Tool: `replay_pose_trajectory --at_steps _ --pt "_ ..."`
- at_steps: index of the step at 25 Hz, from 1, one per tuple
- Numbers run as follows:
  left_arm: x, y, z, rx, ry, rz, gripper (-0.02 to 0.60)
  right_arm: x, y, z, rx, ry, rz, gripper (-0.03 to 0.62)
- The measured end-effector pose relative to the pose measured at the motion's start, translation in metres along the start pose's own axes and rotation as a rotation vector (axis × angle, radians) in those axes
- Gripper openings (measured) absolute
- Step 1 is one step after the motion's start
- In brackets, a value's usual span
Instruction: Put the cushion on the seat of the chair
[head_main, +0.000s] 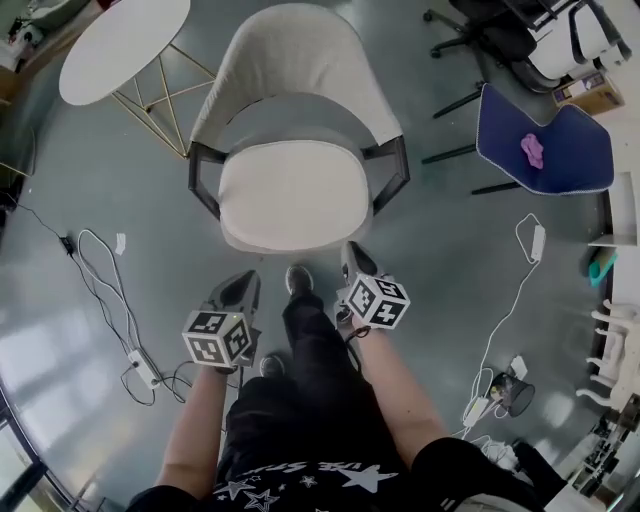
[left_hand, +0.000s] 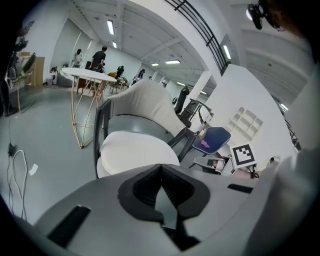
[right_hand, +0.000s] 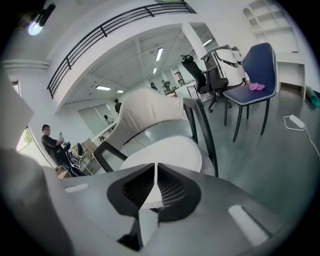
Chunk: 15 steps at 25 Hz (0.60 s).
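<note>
Left gripper (head_main: 238, 288) and right gripper (head_main: 356, 258), jaws closed (nothing between them), held clear at 6 o'clock of the chair (head_main: 300, 60). The cushion (head_main: 293, 192) already lies flat on the seat, so the task seems done.

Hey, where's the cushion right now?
In the head view the white cushion lies on the seat of the grey chair, centre frame, with the round table at its upper left.
</note>
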<state>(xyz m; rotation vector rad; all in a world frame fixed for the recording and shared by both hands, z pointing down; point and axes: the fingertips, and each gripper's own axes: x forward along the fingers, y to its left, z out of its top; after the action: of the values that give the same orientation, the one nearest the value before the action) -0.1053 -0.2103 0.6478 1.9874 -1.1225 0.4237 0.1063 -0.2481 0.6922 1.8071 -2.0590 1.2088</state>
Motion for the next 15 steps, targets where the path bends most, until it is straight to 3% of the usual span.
replay_pose_trajectory --at_steps 8,15 --pt "-0.089 -0.022 0.004 0.050 -0.135 -0.011 0.008 -0.084 0.062 0.004 -0.012 -0.112 0.078 0.005" --pt "-0.155 -0.070 -0.027 0.048 -0.165 -0.099 0.008 -0.178 0.111 0.002 -0.101 -0.186 0.156 0.003"
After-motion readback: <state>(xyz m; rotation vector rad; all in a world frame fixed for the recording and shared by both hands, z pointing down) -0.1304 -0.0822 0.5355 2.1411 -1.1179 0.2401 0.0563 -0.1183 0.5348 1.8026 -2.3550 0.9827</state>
